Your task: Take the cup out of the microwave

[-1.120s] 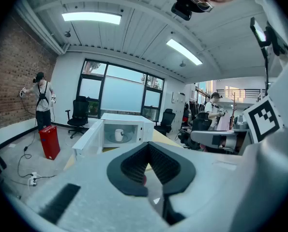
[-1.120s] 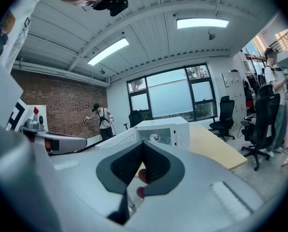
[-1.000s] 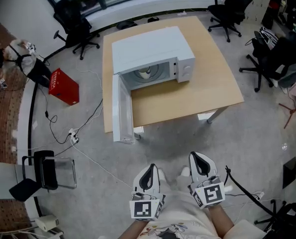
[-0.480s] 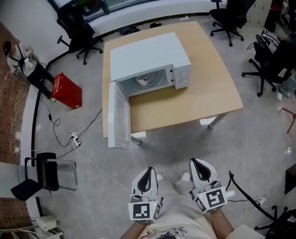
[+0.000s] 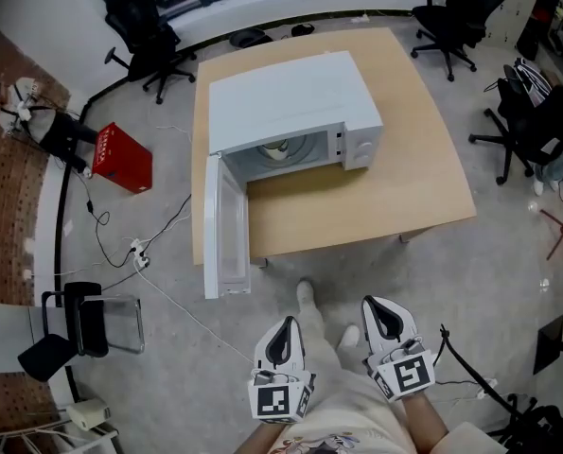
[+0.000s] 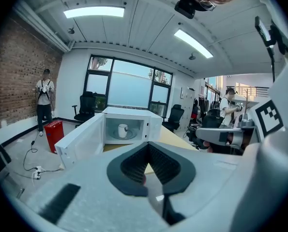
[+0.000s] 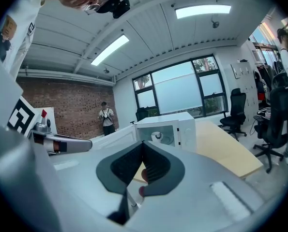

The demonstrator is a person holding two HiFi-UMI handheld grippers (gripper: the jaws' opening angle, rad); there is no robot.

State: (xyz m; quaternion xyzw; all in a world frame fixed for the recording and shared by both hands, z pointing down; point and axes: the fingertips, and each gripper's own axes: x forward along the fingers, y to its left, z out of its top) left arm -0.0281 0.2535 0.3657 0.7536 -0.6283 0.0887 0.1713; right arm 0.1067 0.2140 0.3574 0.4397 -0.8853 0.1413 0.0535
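A white microwave (image 5: 290, 97) stands on a wooden table (image 5: 357, 197) with its door (image 5: 224, 225) swung wide open to the left. Inside, a white cup (image 5: 279, 147) sits upright on the turntable; it also shows in the left gripper view as the cup (image 6: 123, 129) and in the right gripper view as the cup (image 7: 157, 136). My left gripper (image 5: 283, 324) and right gripper (image 5: 380, 303) are held close to the body, over the floor, well short of the table. Both point towards the microwave. Each is shut with nothing between its jaws.
A red box (image 5: 122, 157) stands on the floor to the left, with cables and a power strip (image 5: 139, 256) near the door's end. Office chairs (image 5: 144, 41) ring the table; a black chair (image 5: 82, 324) is at lower left. A person (image 5: 35, 121) stands far left.
The table and microwave have drawn nearer as the person steps forward; a foot now shows ahead. Both grippers moved forward with the body and stayed shut.
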